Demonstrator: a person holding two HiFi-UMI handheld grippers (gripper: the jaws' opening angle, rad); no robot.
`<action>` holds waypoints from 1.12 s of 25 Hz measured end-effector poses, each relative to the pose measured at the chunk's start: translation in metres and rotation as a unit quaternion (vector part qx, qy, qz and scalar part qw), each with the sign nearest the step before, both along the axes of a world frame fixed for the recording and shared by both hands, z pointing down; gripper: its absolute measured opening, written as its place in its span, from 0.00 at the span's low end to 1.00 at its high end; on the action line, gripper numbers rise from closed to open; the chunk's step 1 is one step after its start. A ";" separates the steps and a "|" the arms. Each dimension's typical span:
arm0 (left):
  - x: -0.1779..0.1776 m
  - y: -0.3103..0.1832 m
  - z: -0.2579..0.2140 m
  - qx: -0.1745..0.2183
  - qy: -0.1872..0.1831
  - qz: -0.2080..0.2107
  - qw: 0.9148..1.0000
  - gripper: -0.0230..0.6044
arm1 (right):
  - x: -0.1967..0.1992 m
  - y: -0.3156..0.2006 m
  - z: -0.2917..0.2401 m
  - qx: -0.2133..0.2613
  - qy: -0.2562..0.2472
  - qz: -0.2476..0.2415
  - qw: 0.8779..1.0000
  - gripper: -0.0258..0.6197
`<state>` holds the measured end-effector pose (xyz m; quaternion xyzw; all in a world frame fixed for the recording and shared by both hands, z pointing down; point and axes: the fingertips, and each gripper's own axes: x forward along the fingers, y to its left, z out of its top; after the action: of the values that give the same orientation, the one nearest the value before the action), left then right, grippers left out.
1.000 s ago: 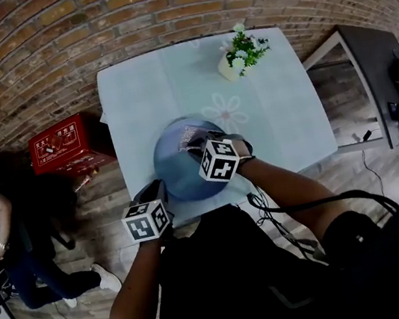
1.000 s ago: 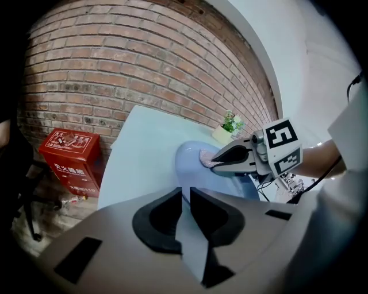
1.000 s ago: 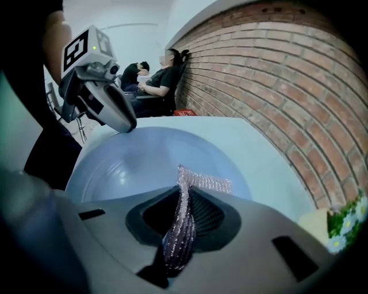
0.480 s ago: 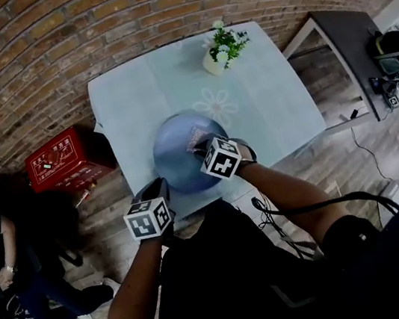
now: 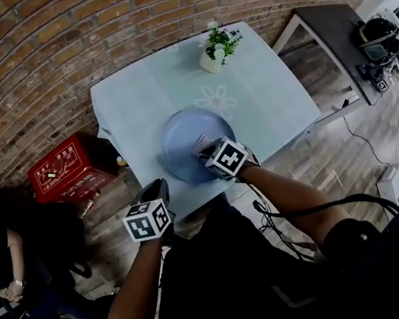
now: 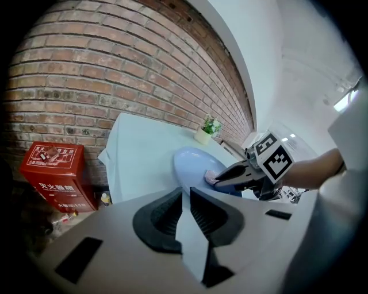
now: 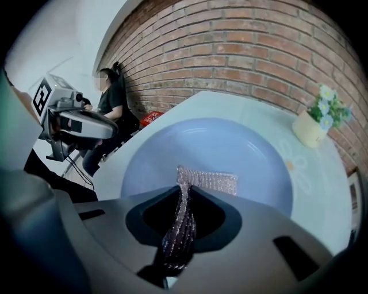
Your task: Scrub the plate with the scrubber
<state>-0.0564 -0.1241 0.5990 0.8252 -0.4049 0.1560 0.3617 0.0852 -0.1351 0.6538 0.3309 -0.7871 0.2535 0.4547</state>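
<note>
Below the brick wall [image 5: 87,30], the blue plate [image 5: 185,138] is at the pale table's [image 5: 265,98] front edge. Only the left gripper view shows my left gripper [image 6: 185,198] with its fingers [image 6: 164,215] clamped on the plate's rim. The right gripper view alone shows my right gripper [image 7: 185,192] pinching the glittery scrubber [image 7: 207,179], whose free end lies on the plate.
</note>
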 end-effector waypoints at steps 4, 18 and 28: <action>-0.017 0.003 -0.007 0.012 0.004 0.007 1.000 0.12 | -0.013 0.007 -0.004 -0.003 -0.009 0.024 1.000 0.15; -0.082 0.011 -0.042 0.078 0.018 -0.008 0.997 0.12 | -0.070 0.018 -0.026 0.002 -0.108 0.095 0.990 0.15; -0.089 -0.002 -0.121 0.212 0.010 -0.005 0.977 0.09 | -0.075 0.023 -0.121 0.128 -0.166 0.081 0.974 0.14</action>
<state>-0.1454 -0.1260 0.4784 0.8827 -0.4292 0.0569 0.1828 0.0103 -0.1124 0.5328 0.4023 -0.8479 0.2385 0.2495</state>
